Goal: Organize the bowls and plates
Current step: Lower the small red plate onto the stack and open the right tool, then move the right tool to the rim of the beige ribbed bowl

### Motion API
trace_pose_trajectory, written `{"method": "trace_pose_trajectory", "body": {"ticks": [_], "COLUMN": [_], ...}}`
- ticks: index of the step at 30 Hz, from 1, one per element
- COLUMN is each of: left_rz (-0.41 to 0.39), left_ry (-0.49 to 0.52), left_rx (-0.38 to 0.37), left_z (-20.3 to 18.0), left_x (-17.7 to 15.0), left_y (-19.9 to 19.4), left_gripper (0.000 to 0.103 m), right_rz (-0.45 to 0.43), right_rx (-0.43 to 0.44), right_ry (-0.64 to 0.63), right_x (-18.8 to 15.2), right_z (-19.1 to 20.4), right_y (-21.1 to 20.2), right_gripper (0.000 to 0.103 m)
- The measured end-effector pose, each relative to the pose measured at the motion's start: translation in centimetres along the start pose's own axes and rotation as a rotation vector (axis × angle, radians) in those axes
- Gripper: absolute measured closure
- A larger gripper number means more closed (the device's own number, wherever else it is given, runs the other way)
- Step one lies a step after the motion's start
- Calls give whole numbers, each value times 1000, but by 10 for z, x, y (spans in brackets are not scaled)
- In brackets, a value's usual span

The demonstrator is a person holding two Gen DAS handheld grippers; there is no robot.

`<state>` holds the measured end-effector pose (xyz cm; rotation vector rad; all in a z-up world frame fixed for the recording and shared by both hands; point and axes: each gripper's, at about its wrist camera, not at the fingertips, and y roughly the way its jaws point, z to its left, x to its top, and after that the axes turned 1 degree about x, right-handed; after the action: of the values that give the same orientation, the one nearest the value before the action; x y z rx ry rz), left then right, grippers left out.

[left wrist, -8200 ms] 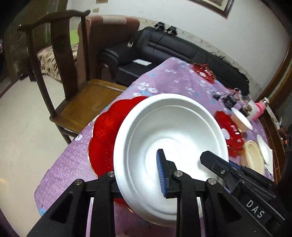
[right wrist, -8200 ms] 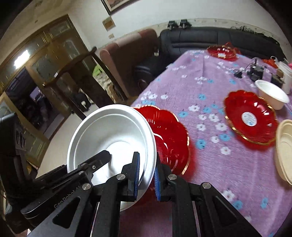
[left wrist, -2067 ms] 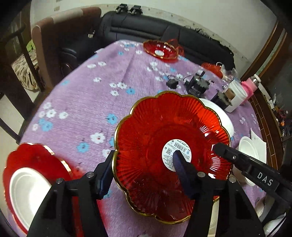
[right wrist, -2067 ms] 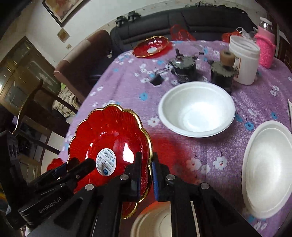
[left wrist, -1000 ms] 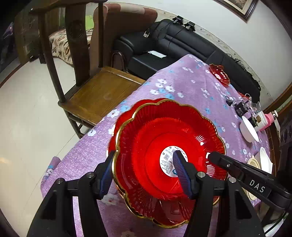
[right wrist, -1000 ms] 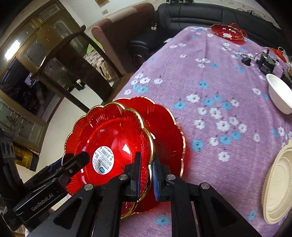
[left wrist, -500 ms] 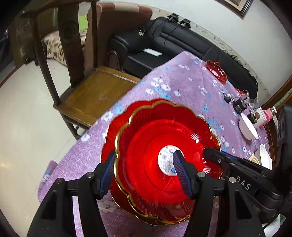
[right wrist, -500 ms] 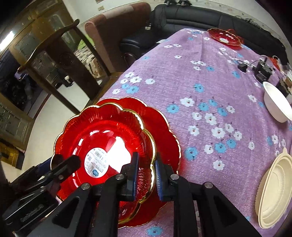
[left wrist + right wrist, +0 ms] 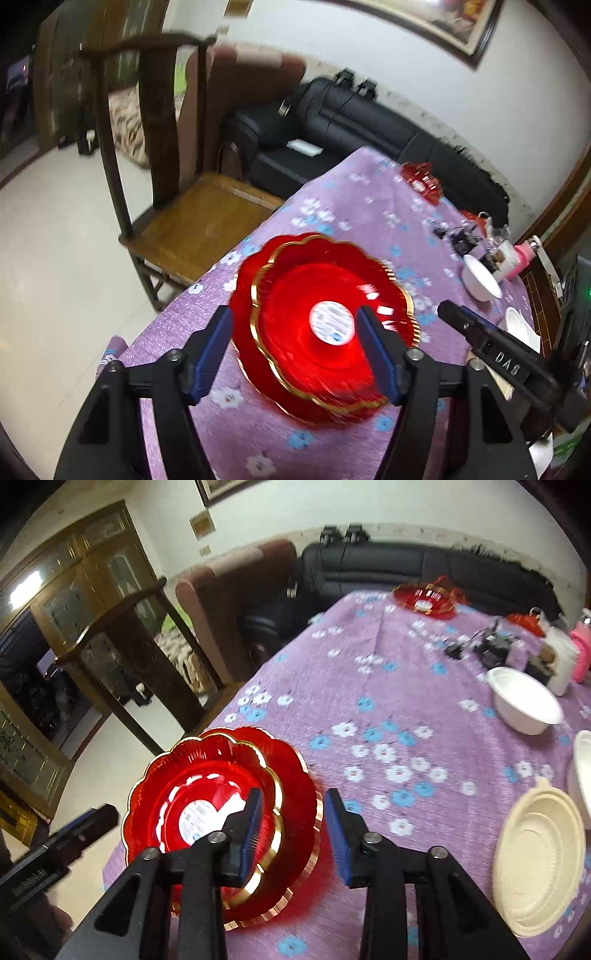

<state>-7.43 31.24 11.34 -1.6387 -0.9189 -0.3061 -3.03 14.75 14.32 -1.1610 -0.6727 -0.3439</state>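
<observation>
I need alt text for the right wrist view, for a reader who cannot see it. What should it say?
The open right gripper hovers over a stack of red scalloped plates with gold rims, near the edge of a table with a purple flowered cloth. Further right lie a cream plate and a white bowl; a black sofa stands behind.

Gold-rimmed red plates [image 9: 295,354] on purple, white-and-blue-flowered tablecloth [image 9: 406,686]

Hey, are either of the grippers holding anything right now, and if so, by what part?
Nothing is held. Both the left gripper and right gripper are open; the top red plate lies stacked, released.
</observation>
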Motion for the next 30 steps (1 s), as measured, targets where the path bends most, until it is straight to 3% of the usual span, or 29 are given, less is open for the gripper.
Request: {"method": "trace_pose_trajectory", "body": {"ticks": [4, 6, 10, 12, 16, 20, 30], "left_rz": [-130, -191, -290, -314, -281, -234, -117], "left_ry": [86, 133, 218, 256, 320, 376, 405], "left_rx": [0, -4, 2, -7, -45, -63, -93], "left_z": [-33, -53, -89, -106, -136, -165, -205], "left_x": [-22, -36, -61, -72, -89, -103, -127], "left_y": [-32, -46, -67, -73, -71, -62, -30], "left_gripper": [23, 18, 12, 8, 7, 7, 7], "right_rz": [-112, -166, -233, -277, -348, -343, -353], "right_rx": [-79, -133, -220, -255, -327, -351, -432], "right_ry": [-49, -62, -57, -50, -27, 41, 166], "right_x": [-27, -41, -57, -63, -71, -75, -81], "right_z": [-12, -20, -41, -54, -81, -118, -209], "right_y": [-38, -55, -81, -96, -118, -128, -137], "right_gripper": [46, 45, 27, 26, 12, 11, 12]}}
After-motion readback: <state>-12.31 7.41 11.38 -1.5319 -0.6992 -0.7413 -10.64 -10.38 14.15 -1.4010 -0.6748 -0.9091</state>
